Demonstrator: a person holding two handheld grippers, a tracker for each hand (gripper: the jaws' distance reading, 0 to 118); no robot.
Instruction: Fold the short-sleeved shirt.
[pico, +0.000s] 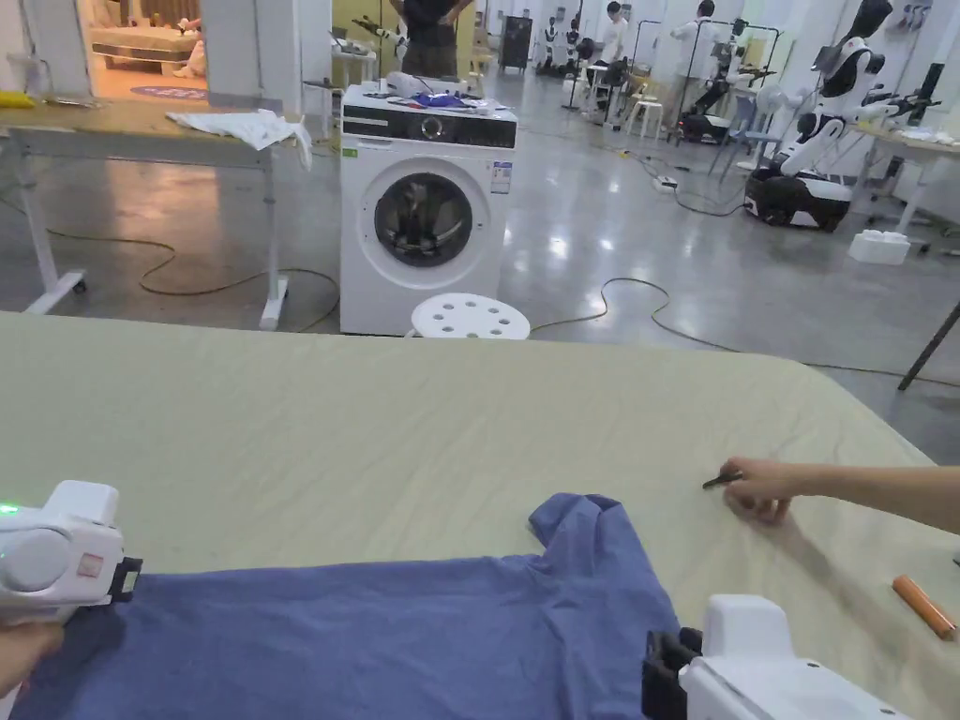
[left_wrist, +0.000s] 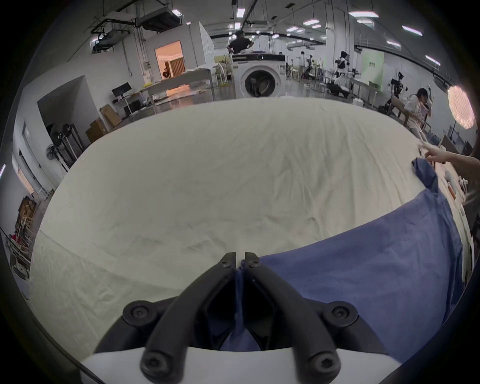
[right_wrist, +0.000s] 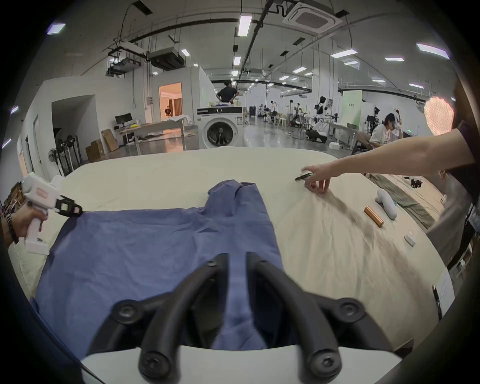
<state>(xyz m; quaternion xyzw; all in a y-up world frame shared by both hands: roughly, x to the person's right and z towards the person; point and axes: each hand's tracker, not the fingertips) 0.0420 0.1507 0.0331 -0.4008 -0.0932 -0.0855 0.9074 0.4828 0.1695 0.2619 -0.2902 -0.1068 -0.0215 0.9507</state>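
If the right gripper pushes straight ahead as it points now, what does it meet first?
Probably the blue shirt's raised sleeve, straight ahead of the right gripper; beyond that, bare sheet. Depth is uncertain.

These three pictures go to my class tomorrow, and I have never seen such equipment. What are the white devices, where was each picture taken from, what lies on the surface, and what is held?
A person holds a white handheld tool in each hand, each ending in black two-jaw tongs. The head view comes from a camera on the person's head; each gripper view comes from a camera riding on that tool. A blue short-sleeved shirt lies spread on a table covered by a cream sheet. The left tongs are shut on the shirt's edge, with cloth pinched between the jaws. The right tongs are slightly apart over the shirt, with cloth between them. Another person's hand reaches in beside a sleeve, holding a small dark object. An orange cylinder lies nearby.
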